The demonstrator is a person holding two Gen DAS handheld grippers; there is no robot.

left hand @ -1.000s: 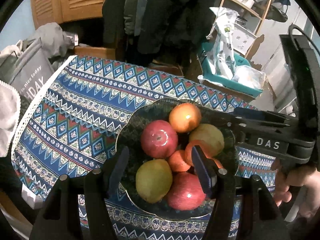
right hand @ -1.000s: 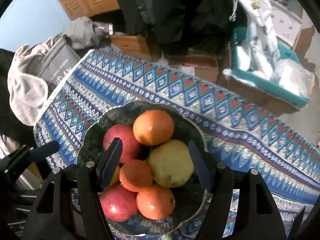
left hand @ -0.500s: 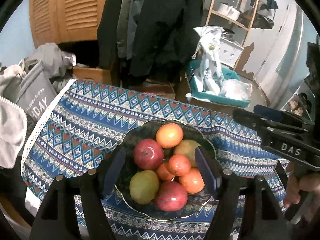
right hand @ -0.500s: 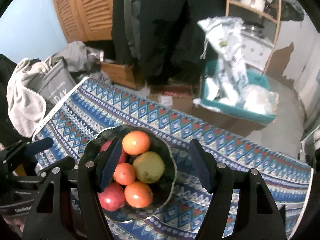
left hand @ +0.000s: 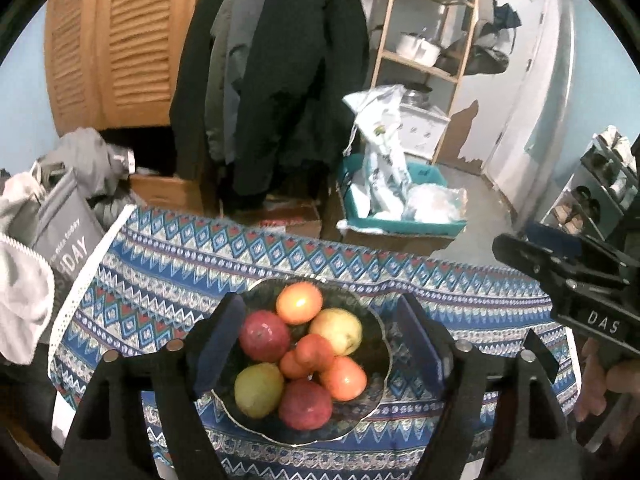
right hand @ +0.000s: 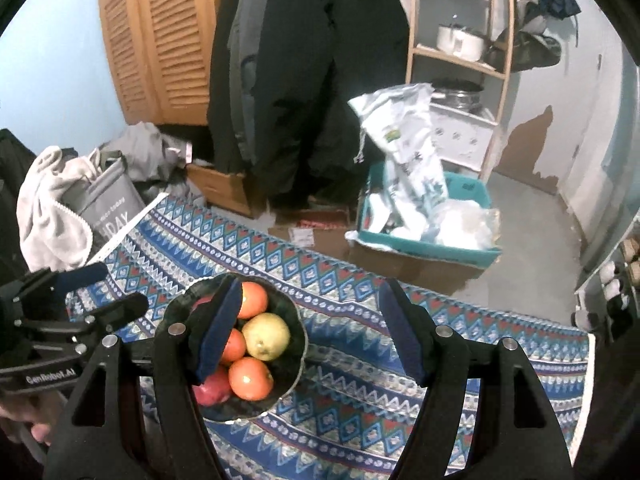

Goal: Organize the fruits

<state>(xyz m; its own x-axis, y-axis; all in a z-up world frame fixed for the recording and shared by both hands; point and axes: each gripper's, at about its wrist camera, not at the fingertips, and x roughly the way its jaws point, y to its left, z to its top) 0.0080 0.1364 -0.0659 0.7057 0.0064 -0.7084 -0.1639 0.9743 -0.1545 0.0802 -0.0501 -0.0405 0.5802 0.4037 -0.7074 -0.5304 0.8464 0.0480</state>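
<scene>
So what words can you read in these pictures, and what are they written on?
"DAS" on the right gripper.
"GenRobot.AI" on the left gripper.
"HDAY" on the grey bag, its start hidden; the small line above it is too blurred to read.
White sack: print too small to read.

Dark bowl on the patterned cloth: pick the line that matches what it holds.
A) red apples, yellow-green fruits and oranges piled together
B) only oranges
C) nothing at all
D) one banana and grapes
A: in the left wrist view the dark bowl holds two red apples, two yellow-green fruits and several oranges heaped against one another, and no fruit lies out on the patterned cloth.
</scene>
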